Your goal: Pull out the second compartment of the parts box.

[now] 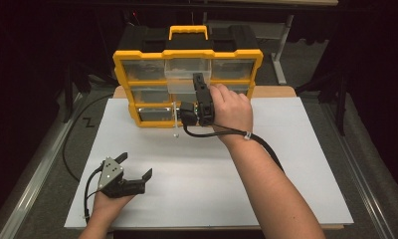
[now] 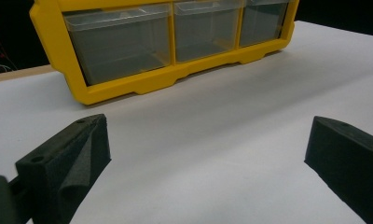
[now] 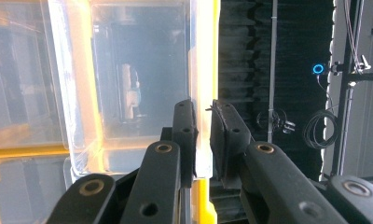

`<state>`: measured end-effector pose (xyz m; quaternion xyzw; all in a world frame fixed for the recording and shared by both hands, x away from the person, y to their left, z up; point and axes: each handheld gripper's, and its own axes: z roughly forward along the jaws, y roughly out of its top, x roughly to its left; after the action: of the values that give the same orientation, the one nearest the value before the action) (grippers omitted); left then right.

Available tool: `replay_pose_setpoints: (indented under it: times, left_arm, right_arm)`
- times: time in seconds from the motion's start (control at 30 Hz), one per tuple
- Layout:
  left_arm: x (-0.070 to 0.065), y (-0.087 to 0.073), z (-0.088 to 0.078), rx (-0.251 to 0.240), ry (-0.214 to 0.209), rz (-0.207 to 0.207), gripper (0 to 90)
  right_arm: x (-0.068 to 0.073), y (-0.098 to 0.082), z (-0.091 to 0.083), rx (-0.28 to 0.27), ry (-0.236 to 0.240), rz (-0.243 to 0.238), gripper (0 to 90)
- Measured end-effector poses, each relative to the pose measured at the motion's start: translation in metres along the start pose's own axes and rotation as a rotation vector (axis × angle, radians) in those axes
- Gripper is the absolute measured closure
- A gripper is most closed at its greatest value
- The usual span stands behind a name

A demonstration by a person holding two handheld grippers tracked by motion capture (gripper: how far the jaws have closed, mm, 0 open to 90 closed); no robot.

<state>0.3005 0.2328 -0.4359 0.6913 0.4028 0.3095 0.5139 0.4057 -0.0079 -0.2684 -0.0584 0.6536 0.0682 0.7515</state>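
The high view looks forward and down on the whole white bench (image 1: 286,164), with the yellow organizer (image 1: 187,74) at its far edge. The left gripper view sits low, facing that organizer (image 2: 128,88) across the bench. The right gripper view looks close up into its clear drawer (image 3: 138,84).

No readable text, label, brand, number or sign stands on the yellow organizer (image 1: 187,55), its clear drawers, the white board or either gripper.
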Motion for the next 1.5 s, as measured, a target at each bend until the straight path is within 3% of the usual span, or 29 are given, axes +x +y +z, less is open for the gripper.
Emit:
replay_pose_setpoints:
  times: [0.37, 0.53, 0.6, 0.63, 0.83, 1.2, 1.5]
  left_arm:
    - [0.0, 0.0, 0.0, -0.005, 0.002, -0.003, 0.8]
    - [0.001, 0.0, 0.0, 0.001, 0.005, -0.003, 0.8]
    - [0.0, 0.0, -0.001, -0.006, 0.004, -0.002, 0.8]
    - [0.0, 0.0, -0.001, -0.006, 0.004, -0.002, 0.8]
    - [0.0, 0.0, -0.001, -0.004, 0.004, -0.003, 0.8]
    - [0.001, 0.0, 0.0, -0.001, 0.005, -0.003, 0.8]
    - [0.001, 0.0, -0.001, -0.003, 0.006, -0.005, 0.8]
  right_arm:
    - [-0.01, 0.003, 0.001, 0.014, 0.061, 0.01, 68.9]
    - [-0.014, 0.003, 0.006, 0.028, 0.134, 0.03, 68.9]
    - [-0.014, 0.003, 0.007, 0.03, 0.129, 0.033, 72.7]
    - [-0.013, 0.003, 0.007, 0.033, 0.104, 0.025, 78.7]
    - [-0.011, 0.004, 0.006, 0.035, 0.084, 0.001, 80.0]
    - [-0.013, 0.002, -0.016, -0.002, 0.063, -0.008, 80.4]
    - [-0.01, 0.002, -0.022, -0.01, 0.054, -0.015, 80.3]
